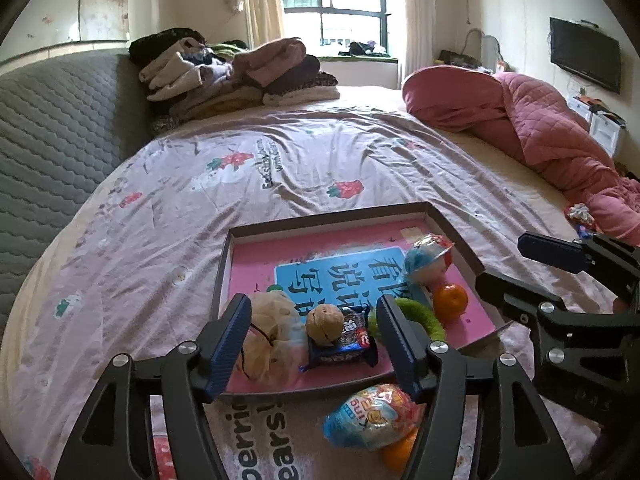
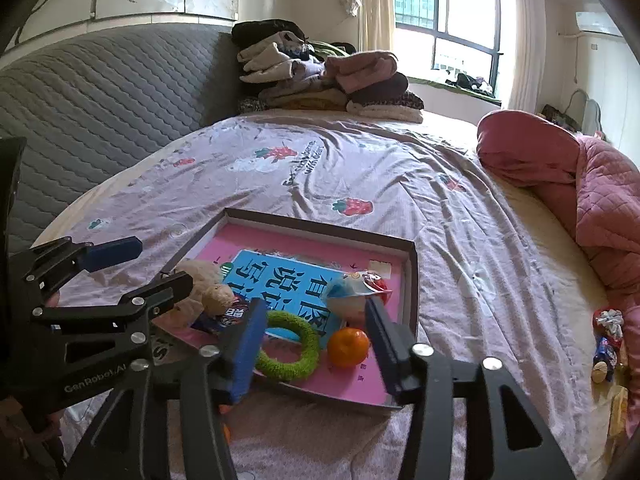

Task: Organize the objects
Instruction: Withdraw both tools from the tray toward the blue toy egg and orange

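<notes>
2 hand-held grippers hang over a shallow dark-rimmed tray (image 1: 452, 232) set on a bed (image 1: 200, 208) spread with a strawberry-print sheet. The left hand-held gripper (image 1: 314, 344) stands with its jaws apart and gripping nothing, above a walnut (image 1: 325, 324), a dark snack packet (image 1: 344, 344) and a beige scrunchie (image 1: 266, 340). The right hand-held gripper (image 2: 316, 346) is likewise spread wide and empty, framing a green fuzzy ring (image 2: 288, 350) and an orange (image 2: 348, 347). All lie inside the tray on a pink book (image 2: 304, 280), beside a blue-capped toy (image 1: 428, 256). A wrapped sweet (image 1: 372, 416) lies on the sheet, just outside the tray's near rim.
</notes>
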The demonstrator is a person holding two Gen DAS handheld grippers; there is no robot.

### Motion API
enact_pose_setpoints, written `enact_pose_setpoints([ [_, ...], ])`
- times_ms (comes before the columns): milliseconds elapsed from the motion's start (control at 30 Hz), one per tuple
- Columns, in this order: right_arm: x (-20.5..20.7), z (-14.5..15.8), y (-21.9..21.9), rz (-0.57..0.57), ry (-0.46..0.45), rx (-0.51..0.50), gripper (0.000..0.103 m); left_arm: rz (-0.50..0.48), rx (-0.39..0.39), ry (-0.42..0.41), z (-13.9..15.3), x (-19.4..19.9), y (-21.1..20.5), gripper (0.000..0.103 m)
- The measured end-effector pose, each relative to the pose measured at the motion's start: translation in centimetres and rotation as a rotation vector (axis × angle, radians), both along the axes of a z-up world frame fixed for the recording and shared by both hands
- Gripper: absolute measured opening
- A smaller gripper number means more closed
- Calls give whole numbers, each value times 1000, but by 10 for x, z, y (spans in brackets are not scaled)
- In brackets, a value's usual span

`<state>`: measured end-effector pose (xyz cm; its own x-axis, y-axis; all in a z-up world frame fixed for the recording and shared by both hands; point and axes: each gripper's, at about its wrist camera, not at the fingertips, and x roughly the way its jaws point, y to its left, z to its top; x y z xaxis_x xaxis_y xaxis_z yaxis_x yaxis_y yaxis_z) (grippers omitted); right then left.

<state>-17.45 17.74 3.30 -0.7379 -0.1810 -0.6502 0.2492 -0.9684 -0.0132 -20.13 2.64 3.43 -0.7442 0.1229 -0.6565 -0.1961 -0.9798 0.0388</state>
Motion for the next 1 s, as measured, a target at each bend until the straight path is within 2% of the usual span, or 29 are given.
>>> enact_pose_setpoints([
  [533, 40, 25, -2, 3, 60, 4, 55, 13, -5, 54, 26, 42, -3, 69],
  [1000, 84, 37, -4, 13, 93, 13, 56, 12, -9, 65, 36, 81, -5, 71],
])
